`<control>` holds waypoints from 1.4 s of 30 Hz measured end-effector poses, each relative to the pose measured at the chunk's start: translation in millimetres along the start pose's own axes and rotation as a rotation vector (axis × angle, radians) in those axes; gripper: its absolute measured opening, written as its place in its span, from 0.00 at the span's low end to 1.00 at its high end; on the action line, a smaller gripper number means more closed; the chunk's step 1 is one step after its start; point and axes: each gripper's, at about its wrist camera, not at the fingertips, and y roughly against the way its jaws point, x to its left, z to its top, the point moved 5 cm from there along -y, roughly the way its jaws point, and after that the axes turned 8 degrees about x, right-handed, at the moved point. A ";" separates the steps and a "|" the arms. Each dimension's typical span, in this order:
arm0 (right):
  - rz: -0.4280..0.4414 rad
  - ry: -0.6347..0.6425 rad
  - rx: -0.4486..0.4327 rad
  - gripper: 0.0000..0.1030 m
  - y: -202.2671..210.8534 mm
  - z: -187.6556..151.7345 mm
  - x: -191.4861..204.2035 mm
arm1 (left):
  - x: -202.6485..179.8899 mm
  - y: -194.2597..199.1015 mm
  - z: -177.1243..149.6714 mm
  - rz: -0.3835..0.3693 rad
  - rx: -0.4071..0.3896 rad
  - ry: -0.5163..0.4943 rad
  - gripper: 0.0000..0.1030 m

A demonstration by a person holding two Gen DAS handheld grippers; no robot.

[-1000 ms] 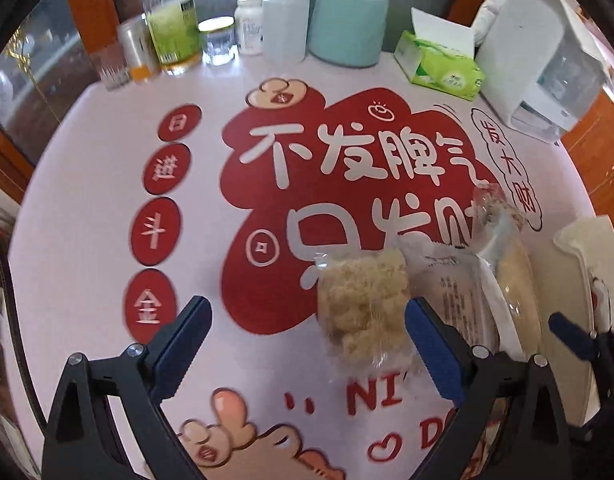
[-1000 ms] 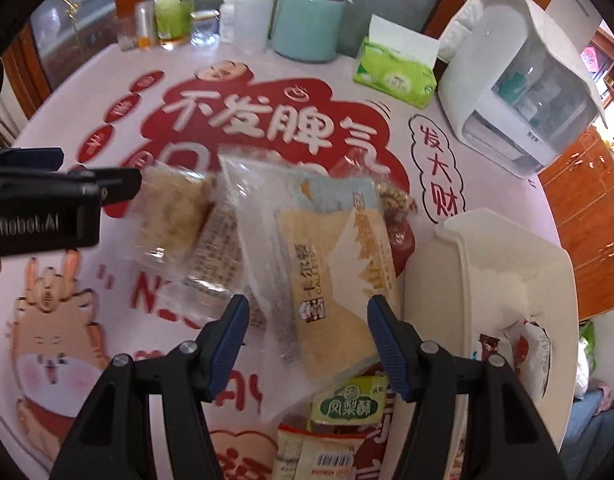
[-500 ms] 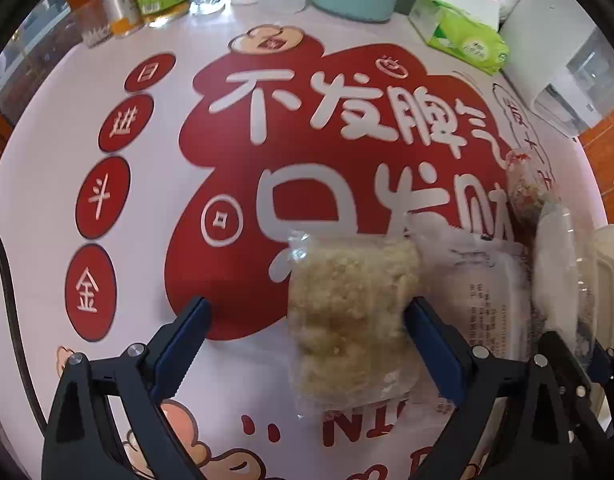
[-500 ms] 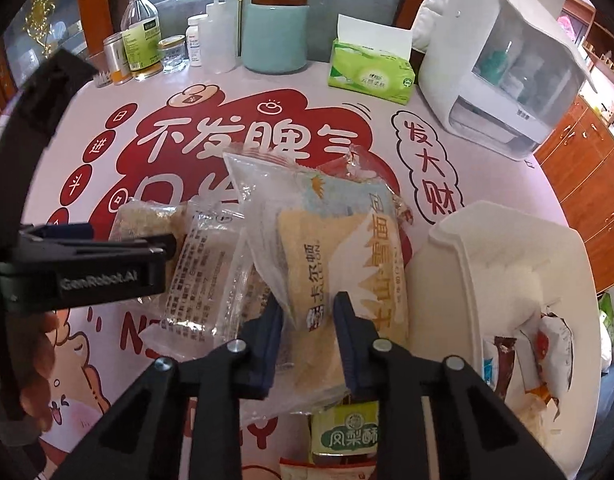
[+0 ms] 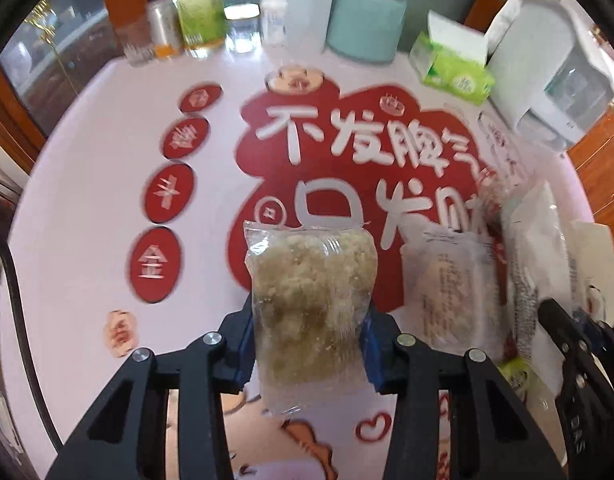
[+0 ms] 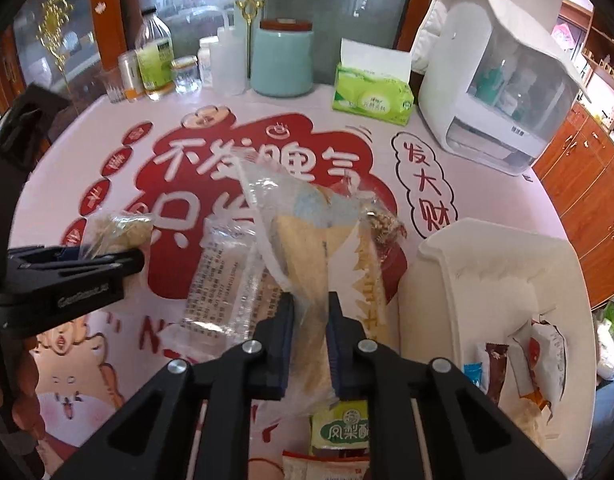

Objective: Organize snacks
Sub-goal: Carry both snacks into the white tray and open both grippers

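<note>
Left gripper closing on crumbly snack pack, pads at both sides; right gripper clamped on yellow cake packet. Lift both clear, swing right, release over white bin. Both packs' long axes pointing ahead, away from jaws.

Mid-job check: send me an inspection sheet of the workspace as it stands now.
Surface: round table under a pink and red printed cover.
Job's things: crumbly snack pack in the left tool, whose jaws are closing on it; yellow cake pack pinched in the right tool; clear printed pack lying flat; white bin holding snacks.
Clutter: tissue box, teal jar, bottles, white dispenser.
Cables: dark cord at the left edge.
Surroundings: wooden cabinets, glass doors.
</note>
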 end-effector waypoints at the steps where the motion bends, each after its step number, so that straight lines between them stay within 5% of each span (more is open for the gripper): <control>1: 0.016 -0.006 -0.009 0.13 7.0 -1.4 -0.2 | 0.4 10.9 -3.0 0.003 -0.017 -0.005 0.41; 15: 0.168 -0.035 -0.117 0.13 113.3 -61.0 -4.8 | -40.0 140.0 -70.5 -0.040 -0.202 -0.120 0.41; 23: 0.200 -0.043 -0.172 0.13 179.1 -108.2 -40.2 | -99.5 167.0 -103.4 -0.125 -0.166 -0.206 0.41; 35: 0.103 -0.150 -0.314 0.13 259.2 -138.9 -141.9 | -227.7 204.4 -112.2 -0.217 -0.234 -0.349 0.41; 42: 0.023 -0.186 -0.345 0.13 267.7 -138.2 -193.6 | -288.6 196.9 -102.5 -0.196 -0.229 -0.406 0.41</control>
